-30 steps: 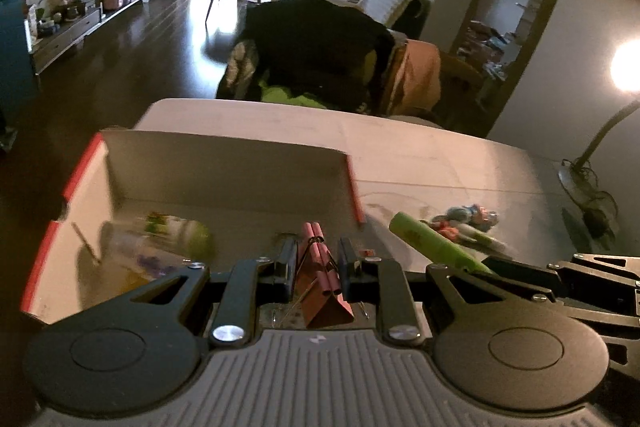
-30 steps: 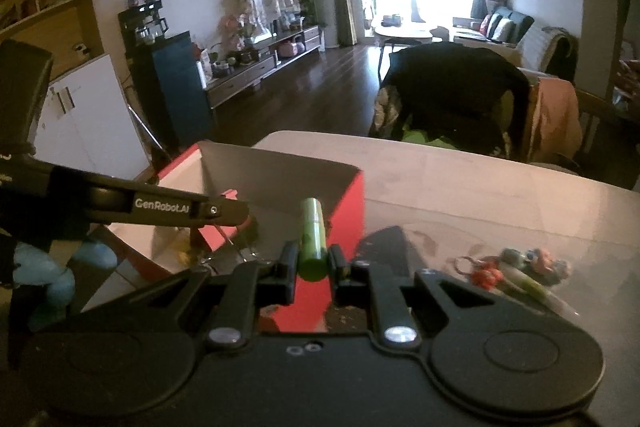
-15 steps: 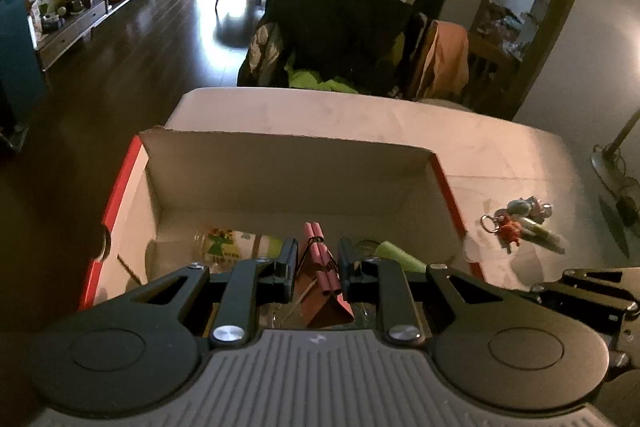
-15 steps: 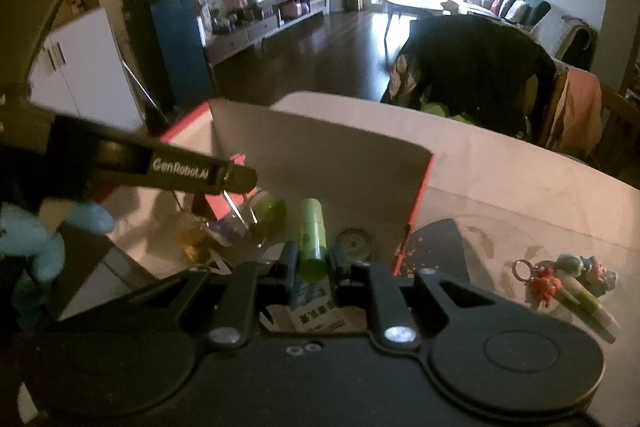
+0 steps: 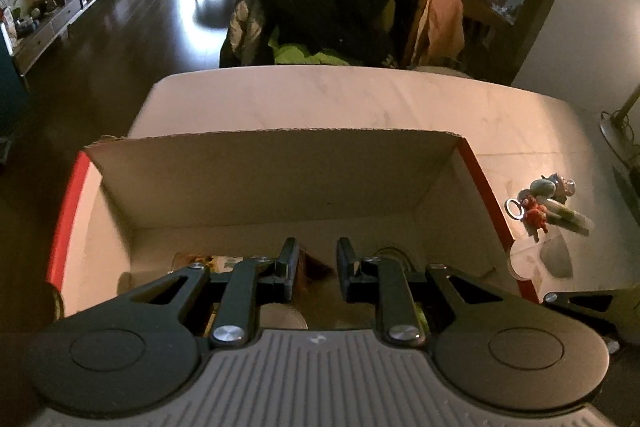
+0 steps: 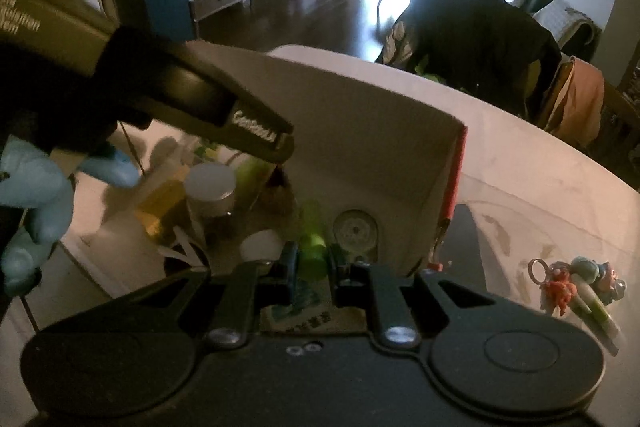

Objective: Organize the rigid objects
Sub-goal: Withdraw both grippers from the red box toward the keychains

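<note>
A cardboard box (image 5: 280,167) with red outer sides stands open on the pale table. My left gripper (image 5: 313,255) is low inside it, shut on a small dark red wedge-shaped pack (image 5: 317,270), which is dim in the shade. In the right wrist view the left gripper (image 6: 282,147) reaches in from the upper left, held by a blue-gloved hand (image 6: 36,195). My right gripper (image 6: 312,263) is shut on a green tube (image 6: 311,241) just above the box floor (image 6: 360,115).
The box holds a white-lidded jar (image 6: 210,187), a yellowish bottle (image 6: 164,203), a round clear disc (image 6: 356,227) and a white cap (image 6: 260,245). A keychain with small figures (image 6: 560,287) lies on the table right of the box. A chair draped with dark clothes (image 5: 328,3) stands behind.
Both grippers have moved forward and down into the box, still gripping the red pack and the green tube. The box walls now fill more of each view.
</note>
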The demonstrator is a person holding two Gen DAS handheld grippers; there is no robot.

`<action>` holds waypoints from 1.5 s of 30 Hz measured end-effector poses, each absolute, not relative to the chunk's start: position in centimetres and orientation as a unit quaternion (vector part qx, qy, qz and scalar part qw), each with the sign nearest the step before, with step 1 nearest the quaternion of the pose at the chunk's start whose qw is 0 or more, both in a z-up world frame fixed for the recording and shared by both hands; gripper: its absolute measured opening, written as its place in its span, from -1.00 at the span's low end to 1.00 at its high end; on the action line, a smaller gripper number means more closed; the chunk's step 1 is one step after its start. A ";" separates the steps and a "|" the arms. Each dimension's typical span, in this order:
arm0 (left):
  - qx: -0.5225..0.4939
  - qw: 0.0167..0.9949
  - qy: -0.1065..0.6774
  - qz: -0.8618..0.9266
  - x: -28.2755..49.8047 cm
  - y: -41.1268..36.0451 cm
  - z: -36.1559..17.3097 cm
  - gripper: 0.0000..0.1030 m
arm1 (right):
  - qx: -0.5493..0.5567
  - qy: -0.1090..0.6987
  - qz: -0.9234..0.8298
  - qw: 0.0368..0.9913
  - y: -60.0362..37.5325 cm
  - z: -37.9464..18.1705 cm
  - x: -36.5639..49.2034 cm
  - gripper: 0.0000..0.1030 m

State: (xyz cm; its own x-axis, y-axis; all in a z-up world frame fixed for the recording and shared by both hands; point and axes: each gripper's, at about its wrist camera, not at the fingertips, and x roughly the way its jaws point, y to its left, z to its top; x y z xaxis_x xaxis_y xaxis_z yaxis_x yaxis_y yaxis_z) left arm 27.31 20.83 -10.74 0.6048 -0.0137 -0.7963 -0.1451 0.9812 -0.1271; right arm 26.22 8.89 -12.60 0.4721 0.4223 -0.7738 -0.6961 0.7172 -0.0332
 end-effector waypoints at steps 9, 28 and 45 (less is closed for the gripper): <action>-0.104 0.879 0.465 0.030 27.6 21.3 -12.1 -0.61 | -0.196 0.399 0.328 0.833 9.7 -13.2 26.0 -0.57; -0.090 0.885 0.456 0.039 24.8 20.5 -10.0 -0.61 | -0.139 0.385 0.355 0.840 7.0 -10.3 24.9 -0.12; -0.053 0.902 0.424 0.065 20.5 18.5 -6.8 -0.61 | -0.092 0.365 0.377 0.846 3.8 -7.8 23.4 0.50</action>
State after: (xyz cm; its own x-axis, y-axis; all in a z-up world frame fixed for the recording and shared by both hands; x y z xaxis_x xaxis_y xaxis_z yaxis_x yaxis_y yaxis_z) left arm 20.50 18.51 -6.81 0.6315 0.0720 -0.7720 -0.1621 0.9859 -0.0407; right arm 23.40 3.75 -7.78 0.4496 0.5710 -0.6869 -0.7048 0.6992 0.1200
